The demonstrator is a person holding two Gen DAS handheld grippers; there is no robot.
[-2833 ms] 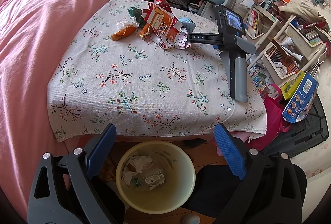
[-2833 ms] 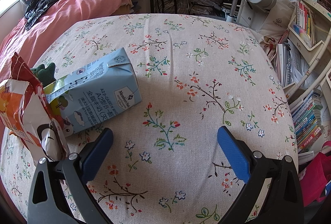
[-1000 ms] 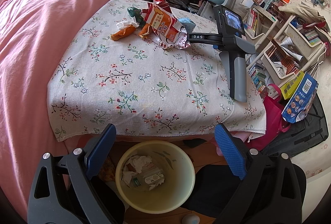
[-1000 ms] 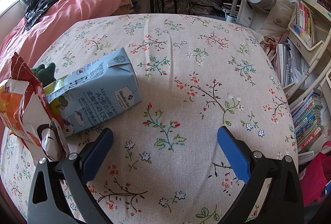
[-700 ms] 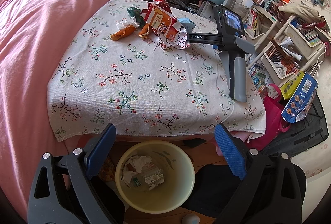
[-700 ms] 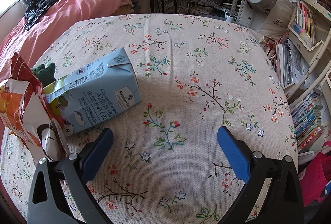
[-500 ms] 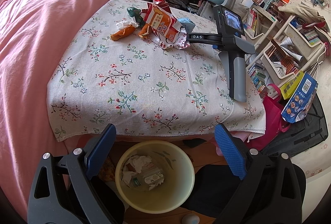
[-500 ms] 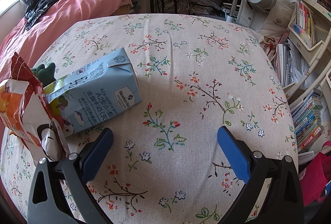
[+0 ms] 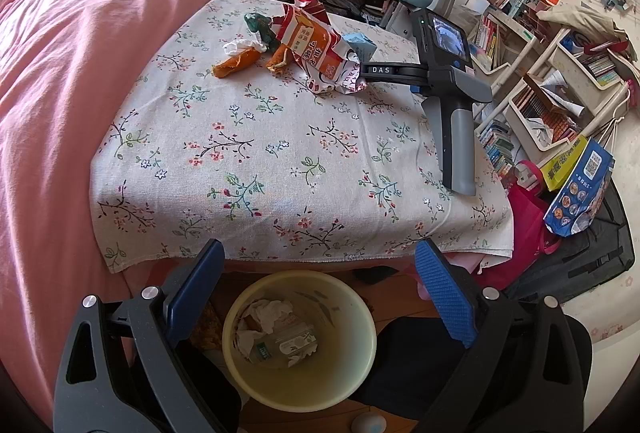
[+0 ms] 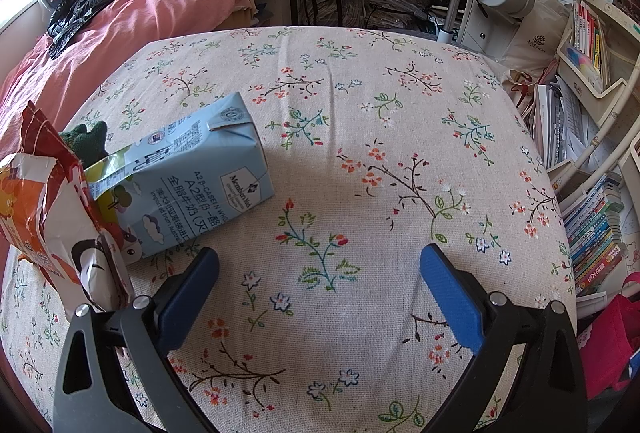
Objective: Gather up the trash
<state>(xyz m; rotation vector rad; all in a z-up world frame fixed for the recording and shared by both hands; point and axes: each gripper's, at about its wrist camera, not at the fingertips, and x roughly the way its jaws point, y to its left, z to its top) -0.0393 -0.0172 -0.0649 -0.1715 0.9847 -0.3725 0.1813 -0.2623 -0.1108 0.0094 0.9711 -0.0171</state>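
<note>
Floral tablecloth point(image 10: 360, 113) mostly bare | milk carton point(image 10: 192, 181) far-left | bin point(image 9: 299, 341) below edge | both jaws wide, empty

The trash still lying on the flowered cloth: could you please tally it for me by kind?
Snack bag: 1
Milk carton: 1
Orange peel pieces: 2
Crumpled white tissue: 1
Dark green wad, kind unclear: 1
Total: 6
</note>
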